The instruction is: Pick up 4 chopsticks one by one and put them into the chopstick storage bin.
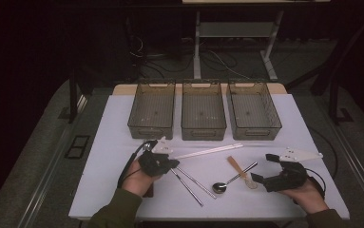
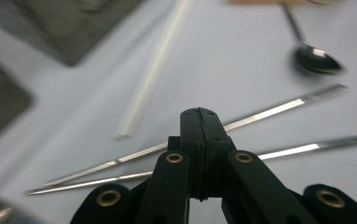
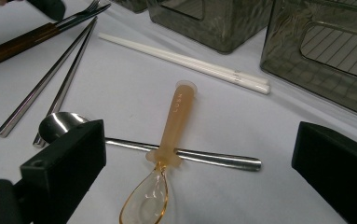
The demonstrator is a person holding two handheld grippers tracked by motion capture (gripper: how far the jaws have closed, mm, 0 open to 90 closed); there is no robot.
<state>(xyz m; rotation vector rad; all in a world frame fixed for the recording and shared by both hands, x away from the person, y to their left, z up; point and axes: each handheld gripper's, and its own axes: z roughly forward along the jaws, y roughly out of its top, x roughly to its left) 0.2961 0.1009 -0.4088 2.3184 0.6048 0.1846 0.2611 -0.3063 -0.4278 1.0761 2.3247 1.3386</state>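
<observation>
On desk (image 1: pixel 122 190) centre, just beside left gripper (image 1: pixel 170 164): steel chopsticks (image 1: pixel 191 183), long axis near-right to far-left. Left gripper jaws together, empty; right gripper (image 1: pixel 260 168) wide apart, empty, around amber spoon (image 3: pixel 167 154).

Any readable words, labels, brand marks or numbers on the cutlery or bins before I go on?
Amber plastic spoon: faint raised lettering along its handle, too small to read.
White chopsticks: small marks near the thick ends, unreadable.
Metal spoon, metal chopsticks and three bins: no text visible.
</observation>
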